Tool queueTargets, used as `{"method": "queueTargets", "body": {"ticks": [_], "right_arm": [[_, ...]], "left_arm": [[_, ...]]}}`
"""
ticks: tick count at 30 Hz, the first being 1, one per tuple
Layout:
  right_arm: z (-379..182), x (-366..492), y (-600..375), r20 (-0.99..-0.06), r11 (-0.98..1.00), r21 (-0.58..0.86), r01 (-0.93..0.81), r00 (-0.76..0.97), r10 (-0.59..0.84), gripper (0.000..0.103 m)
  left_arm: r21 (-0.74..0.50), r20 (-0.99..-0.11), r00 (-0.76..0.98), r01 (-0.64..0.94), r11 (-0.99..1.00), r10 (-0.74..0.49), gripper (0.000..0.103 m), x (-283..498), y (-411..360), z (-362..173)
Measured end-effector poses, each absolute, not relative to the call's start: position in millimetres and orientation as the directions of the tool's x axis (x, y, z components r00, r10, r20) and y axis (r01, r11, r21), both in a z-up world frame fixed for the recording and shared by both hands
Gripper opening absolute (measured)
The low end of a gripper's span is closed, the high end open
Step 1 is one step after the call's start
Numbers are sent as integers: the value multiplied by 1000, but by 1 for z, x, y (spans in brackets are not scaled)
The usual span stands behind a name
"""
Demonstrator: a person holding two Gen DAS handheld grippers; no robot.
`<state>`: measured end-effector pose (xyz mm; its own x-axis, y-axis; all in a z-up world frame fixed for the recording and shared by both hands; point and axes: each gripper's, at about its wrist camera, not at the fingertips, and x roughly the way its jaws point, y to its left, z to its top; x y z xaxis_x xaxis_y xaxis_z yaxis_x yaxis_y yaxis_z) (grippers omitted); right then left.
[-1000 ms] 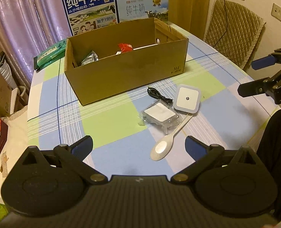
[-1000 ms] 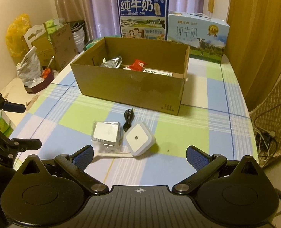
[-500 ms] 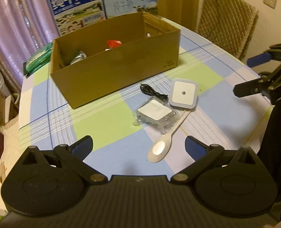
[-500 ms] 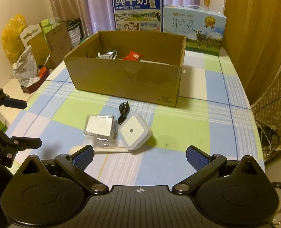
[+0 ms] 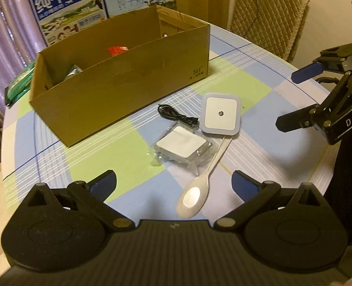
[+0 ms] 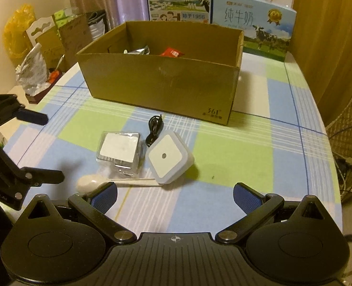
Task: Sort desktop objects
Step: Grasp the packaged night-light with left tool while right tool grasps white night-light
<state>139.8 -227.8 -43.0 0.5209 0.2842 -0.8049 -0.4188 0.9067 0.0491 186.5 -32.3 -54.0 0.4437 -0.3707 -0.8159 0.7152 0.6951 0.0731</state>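
The sorting looks partly done: a foil packet (image 6: 137, 51) and a red packet (image 6: 172, 52) already lie in the cardboard box (image 6: 161, 83), while four things wait on the tabletop (image 6: 235, 152) at the box's 6 o'clock. They are a black cable (image 6: 154, 128), a clear-wrapped white pad (image 6: 120, 151), a white square night light (image 6: 167, 158) whose edge rests on the handle of a pale plastic spoon (image 6: 92, 183). Both the left gripper (image 5: 173, 182) and the right gripper (image 6: 174, 194) hover empty, fingers wide.
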Motion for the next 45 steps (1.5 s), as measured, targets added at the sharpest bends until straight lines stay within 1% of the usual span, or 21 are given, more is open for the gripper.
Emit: {"method": "queueTargets", "body": {"ticks": [12, 18, 20, 23, 25, 28, 31, 35, 37, 40, 45], "right_arm": [[-68, 164, -219, -833, 875, 33, -483, 471, 291, 101], [-77, 174, -203, -841, 820, -81, -567, 480, 249, 101], [-83, 175, -197, -839, 784, -144, -604, 495, 227, 100], [-92, 179, -192, -836, 742, -199, -640, 506, 213, 97], [-97, 182, -193, -841, 733, -188, -653, 493, 224, 90], [-106, 188, -191, -847, 713, -199, -672, 484, 221, 85], [-111, 187, -188, -840, 682, -223, -696, 493, 228, 83], [-116, 184, -183, -825, 640, -278, -716, 520, 224, 82], [-119, 182, -180, -818, 623, -304, -721, 533, 219, 80], [-124, 182, -176, -809, 608, -334, -721, 550, 208, 79], [-131, 182, -167, -797, 576, -376, -726, 570, 198, 78]], "left_arm": [[85, -825, 372, 827, 556, -426, 101, 218, -55, -82], [94, -831, 345, 859, 503, -436, 101, 234, -65, -94], [99, -833, 339, 869, 485, -437, 100, 238, -69, -98], [100, -838, 317, 889, 447, -444, 99, 242, -76, -104], [110, -844, 306, 903, 416, -440, 96, 244, -82, -108], [125, -854, 293, 918, 377, -430, 91, 247, -88, -116], [124, -857, 287, 921, 370, -427, 86, 251, -92, -121], [95, -860, 265, 923, 373, -436, 84, 256, -93, -128], [94, -861, 263, 924, 371, -436, 78, 257, -93, -132], [106, -861, 270, 924, 367, -431, 74, 257, -94, -137], [117, -856, 291, 914, 388, -427, 71, 259, -92, -137]]}}
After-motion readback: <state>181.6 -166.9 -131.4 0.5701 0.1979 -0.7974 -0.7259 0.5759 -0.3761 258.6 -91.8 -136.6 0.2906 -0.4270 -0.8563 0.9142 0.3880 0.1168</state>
